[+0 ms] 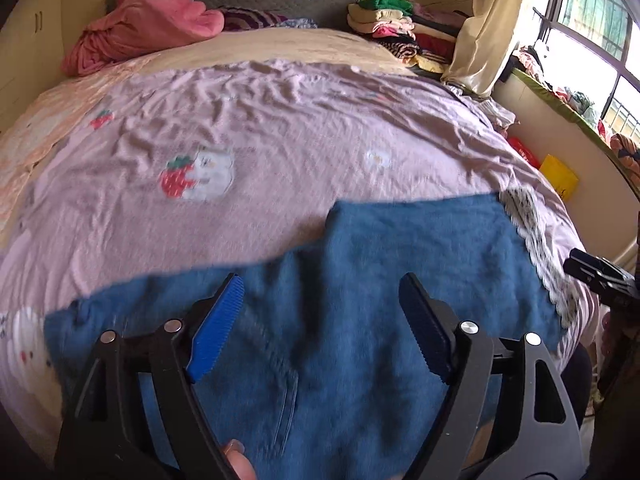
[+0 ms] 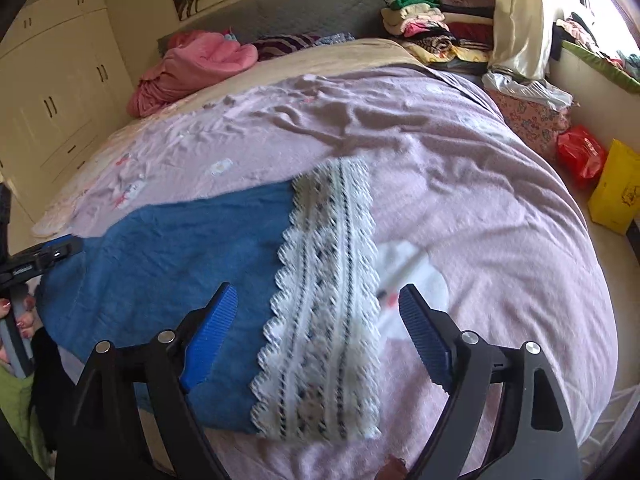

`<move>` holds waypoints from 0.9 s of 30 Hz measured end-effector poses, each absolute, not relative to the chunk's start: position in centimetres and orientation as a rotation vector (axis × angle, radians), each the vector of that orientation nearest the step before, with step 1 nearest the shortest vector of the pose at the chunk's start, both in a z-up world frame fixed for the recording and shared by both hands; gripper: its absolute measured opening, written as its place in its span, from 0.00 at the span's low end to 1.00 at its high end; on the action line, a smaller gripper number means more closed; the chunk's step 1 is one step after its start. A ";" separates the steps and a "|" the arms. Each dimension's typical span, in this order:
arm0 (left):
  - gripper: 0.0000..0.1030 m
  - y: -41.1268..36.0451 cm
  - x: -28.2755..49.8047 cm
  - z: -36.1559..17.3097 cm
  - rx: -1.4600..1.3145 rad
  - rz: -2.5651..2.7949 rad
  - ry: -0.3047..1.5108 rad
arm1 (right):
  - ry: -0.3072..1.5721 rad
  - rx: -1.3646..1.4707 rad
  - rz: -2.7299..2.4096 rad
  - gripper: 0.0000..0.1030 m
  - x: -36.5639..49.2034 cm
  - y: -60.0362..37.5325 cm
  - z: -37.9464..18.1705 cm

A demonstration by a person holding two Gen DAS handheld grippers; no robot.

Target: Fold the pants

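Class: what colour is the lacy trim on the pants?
White scalloped lace trim with dark dotted stripes; the right wrist view shows it best.

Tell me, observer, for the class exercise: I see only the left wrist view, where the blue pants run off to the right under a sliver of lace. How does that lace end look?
Observer: The lace trim is a wide white patterned band, lying flat across the end of the blue pants.
Operator: Is the right tool gripping it?
Observer: No. The right tool is open, hovering over the lace.
Operator: What lies beyond the lace?
Observer: Bare pink bedsheet, with a white cartoon print beside the lace edge.
Operator: Anything on the floor there?
Observer: A yellow bag and a red bag.
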State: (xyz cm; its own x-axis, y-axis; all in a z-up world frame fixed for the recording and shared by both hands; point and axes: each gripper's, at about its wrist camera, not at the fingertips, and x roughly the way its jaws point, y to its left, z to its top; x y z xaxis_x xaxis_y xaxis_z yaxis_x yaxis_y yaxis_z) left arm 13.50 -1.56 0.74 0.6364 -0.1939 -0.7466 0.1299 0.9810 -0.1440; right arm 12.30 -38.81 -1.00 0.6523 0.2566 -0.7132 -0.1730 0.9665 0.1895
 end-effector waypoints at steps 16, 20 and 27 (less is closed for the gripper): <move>0.73 3.1 6.8 -0.8 -0.057 -0.038 0.894 | 0.872 0.266 0.273 0.80 9.1 -41.4 -2.7; 0.75 4.4 7.4 -1.6 -0.061 0.023 0.924 | 0.882 0.294 0.282 0.80 8.4 -42.0 -2.8; 0.75 5.7 7.2 -3.5 -0.078 0.036 0.947 | 0.947 0.330 0.308 0.56 9.1 -41.5 -4.3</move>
